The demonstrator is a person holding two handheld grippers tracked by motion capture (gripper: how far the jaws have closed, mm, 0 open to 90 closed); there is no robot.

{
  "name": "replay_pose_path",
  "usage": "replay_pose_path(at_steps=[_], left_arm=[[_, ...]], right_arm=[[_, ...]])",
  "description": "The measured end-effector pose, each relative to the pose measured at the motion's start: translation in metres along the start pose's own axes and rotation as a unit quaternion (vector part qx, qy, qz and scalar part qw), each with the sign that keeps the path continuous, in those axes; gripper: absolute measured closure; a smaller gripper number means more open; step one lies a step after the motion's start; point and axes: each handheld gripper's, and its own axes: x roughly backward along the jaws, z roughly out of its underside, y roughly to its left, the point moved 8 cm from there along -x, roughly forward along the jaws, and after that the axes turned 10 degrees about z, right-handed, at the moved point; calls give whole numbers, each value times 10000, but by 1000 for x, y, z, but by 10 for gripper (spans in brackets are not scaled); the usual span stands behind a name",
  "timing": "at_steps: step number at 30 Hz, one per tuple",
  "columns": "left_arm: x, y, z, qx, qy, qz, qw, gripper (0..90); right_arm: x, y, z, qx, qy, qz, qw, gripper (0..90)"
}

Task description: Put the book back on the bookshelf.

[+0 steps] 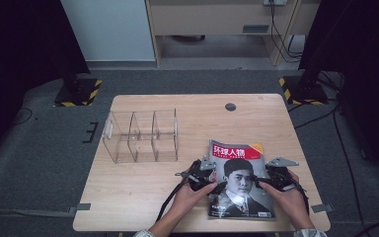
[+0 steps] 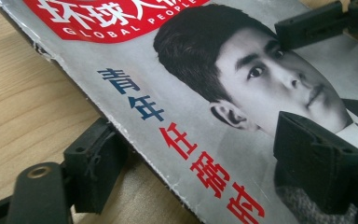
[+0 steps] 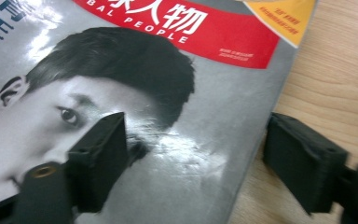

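Straddling the magazine's (image 1: 239, 180) edges, left gripper (image 2: 205, 177) and right gripper (image 3: 191, 163) both apart, high view adding an acrylic organizer (image 1: 140, 136).

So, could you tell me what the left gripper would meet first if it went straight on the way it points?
Probably the right gripper, across the magazine cover that the left gripper straddles; depth is unclear.

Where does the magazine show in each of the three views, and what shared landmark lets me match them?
High view: magazine lies at the table's near right, between both grippers.
Left gripper view: it runs from top left to bottom right, its edge between the jaws.
Right gripper view: it covers the left and centre, its edge between the jaws.
Shared landmark: the red title banner.
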Motion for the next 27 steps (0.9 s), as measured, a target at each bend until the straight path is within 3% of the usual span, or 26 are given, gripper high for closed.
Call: replay_pose_path(at_steps=[3,5,8,13,19,22,27], left_arm=[[1,1,0,72,-49,-9,10000,163],[2,3,-1,127,-105,-142,9998,240],[4,4,0,100,-109,-194,9997,278],[8,8,-1,221,-174,-175,9995,346],[15,13,-5,384,-338,-118,9986,477],[19,14,-9,368,-371,-49,9986,550],[20,16,-15,254,-260,-47,9993,579]], right_arm=[[1,-1,0,-94,-12,-2,10000,326],[3,-1,0,-47,-53,-25,10000,394],[3,2,0,-41,-69,-61,9999,407],[3,10,-1,112,-109,-149,9998,423],[1,15,-2,12,-102,-174,9998,422],[0,16,-3,7,-123,-165,9998,430],[-3,17,-5,50,-130,-172,9998,442]])
